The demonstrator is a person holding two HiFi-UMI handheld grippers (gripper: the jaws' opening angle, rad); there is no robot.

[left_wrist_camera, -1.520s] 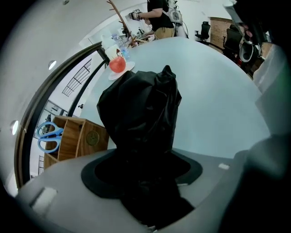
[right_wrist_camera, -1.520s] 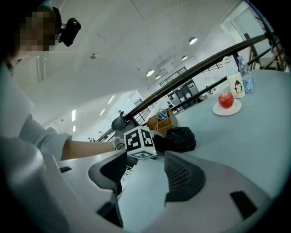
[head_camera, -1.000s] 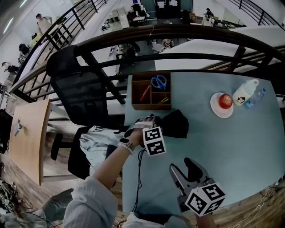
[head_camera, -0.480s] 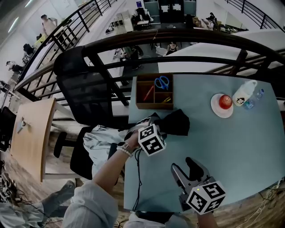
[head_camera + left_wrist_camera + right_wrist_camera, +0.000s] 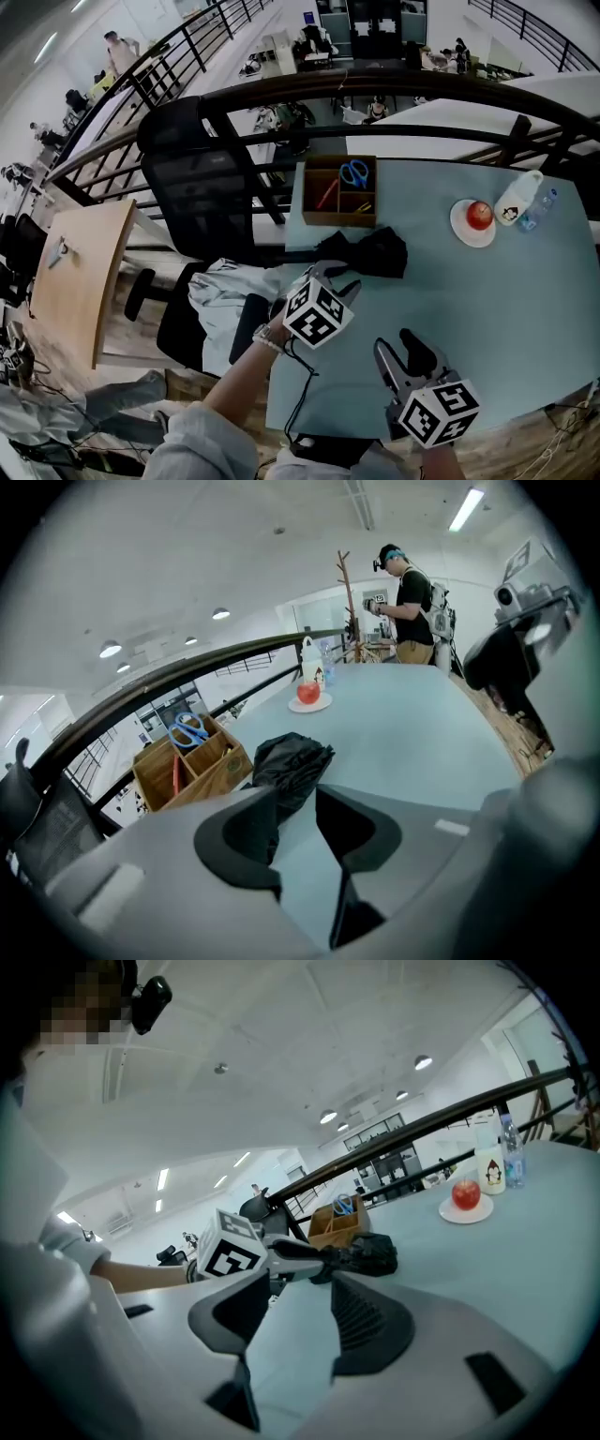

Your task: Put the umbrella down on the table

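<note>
The folded black umbrella (image 5: 371, 253) lies on the pale blue table (image 5: 506, 300) in front of the wooden organiser; it also shows as a black bundle in the left gripper view (image 5: 292, 764) and the right gripper view (image 5: 367, 1255). My left gripper (image 5: 336, 279) hovers just near of the umbrella, apart from it. Its jaws have just been closing and still show a gap with only table between them (image 5: 295, 803). My right gripper (image 5: 394, 342) stands open near the front edge; its jaws have closed slightly, with nothing between them (image 5: 302, 1288).
A wooden organiser (image 5: 339, 192) with blue scissors stands at the table's back left. A plate with a red apple (image 5: 475, 220), a white bottle (image 5: 517, 197) and a water bottle (image 5: 545, 202) sit back right. A black chair (image 5: 202, 202) with a silver jacket (image 5: 230, 300) stands left of the table.
My left gripper has lifted off the umbrella and drawn back toward the near edge, and its jaws have narrowed. The umbrella stays on the table. The right gripper has barely shifted.
</note>
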